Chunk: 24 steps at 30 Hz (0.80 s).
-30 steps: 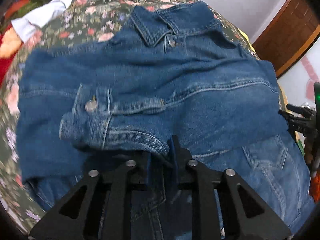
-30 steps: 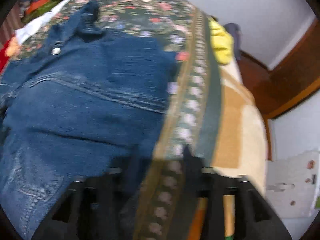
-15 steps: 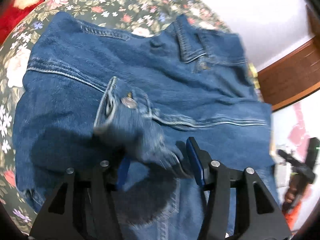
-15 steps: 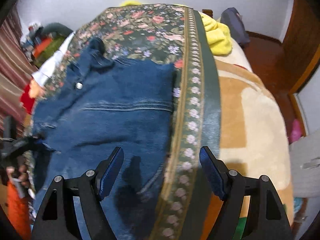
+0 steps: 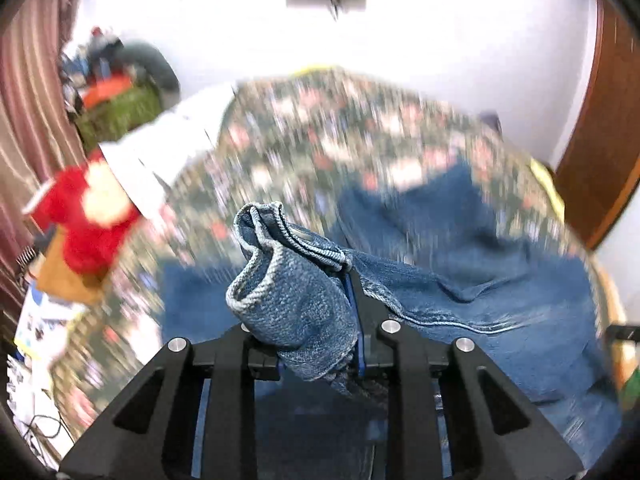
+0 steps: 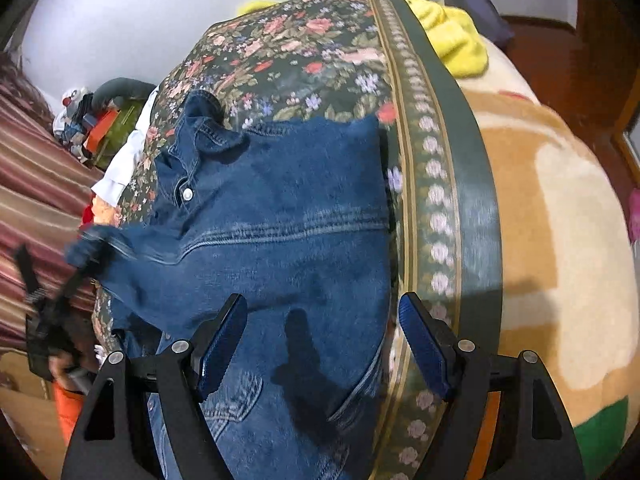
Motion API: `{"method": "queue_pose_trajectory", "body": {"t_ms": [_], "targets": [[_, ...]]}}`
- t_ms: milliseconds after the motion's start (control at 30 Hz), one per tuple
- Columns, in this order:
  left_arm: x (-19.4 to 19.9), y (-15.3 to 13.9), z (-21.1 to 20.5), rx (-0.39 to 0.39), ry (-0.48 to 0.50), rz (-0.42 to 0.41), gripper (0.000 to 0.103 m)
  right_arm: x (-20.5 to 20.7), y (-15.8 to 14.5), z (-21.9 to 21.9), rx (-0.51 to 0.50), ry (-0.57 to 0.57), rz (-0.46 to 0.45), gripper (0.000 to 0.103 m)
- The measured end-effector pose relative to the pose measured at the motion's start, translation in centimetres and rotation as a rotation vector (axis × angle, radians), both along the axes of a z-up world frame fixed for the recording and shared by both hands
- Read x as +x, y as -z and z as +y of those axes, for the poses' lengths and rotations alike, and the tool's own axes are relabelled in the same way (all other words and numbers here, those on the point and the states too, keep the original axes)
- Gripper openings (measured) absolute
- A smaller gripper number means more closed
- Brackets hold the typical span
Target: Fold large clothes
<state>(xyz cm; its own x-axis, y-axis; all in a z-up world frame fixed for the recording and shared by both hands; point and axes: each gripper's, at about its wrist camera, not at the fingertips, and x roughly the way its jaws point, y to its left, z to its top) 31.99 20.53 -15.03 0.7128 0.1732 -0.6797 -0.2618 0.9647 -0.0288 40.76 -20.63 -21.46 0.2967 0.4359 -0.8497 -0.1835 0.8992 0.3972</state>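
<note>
left tongs [image 5: 316, 320]: we are now clamping the sleeve cuff [image 5: 288, 280] and lifting it; half a second ago the jaws were only straddling it.
right tongs [image 6: 320, 344]: we are hovering them wide, gripping nothing.
denim jacket [image 6: 280, 220]: lying beneath and ahead of both tongs on the floral bedspread [image 6: 280, 60].
meaning: sleeve fold is starting.

bright, motion-blurred left view, fisheye edges
</note>
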Motion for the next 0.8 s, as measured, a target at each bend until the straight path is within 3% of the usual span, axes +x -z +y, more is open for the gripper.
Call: {"method": "queue_pose_trajectory", "body": {"t_ms": [100, 200, 367, 467, 533, 667, 800], "targets": [[-0.6, -2.2, 1.2, 0.012, -0.017, -0.056, 0.024, 0.6, -0.9, 0.9, -0.009, -0.024, -0.027, 0.077], [-0.3, -1.0, 2.4, 0.030, -0.021, -0.016, 0.025, 1.1, -1.1, 2.2, -0.031, -0.054, -0.045, 0.078], [-0.5, 6.0, 3.7, 0.043, -0.031, 0.159, 0.030, 1.7, 1.3, 4.5, -0.094, -0.106, -0.004, 0.079], [-1.3, 10.1, 4.5, 0.009, -0.035, 0.269, 0.041, 1.8, 3.0, 5.1, -0.124, -0.129, 0.033, 0.079], [-2.7, 11.6, 4.8, -0.015, -0.032, 0.292, 0.049, 1.8, 3.4, 4.9, -0.120, -0.129, 0.047, 0.082], [-4.6, 11.1, 4.9, -0.043, -0.026, 0.297, 0.066, 1.7, 3.3, 3.8, -0.136, -0.119, 0.048, 0.083], [-6.3, 9.0, 6.5, -0.045, -0.046, 0.283, 0.076, 1.5, 2.4, 2.8, -0.149, -0.114, 0.026, 0.083]]}}
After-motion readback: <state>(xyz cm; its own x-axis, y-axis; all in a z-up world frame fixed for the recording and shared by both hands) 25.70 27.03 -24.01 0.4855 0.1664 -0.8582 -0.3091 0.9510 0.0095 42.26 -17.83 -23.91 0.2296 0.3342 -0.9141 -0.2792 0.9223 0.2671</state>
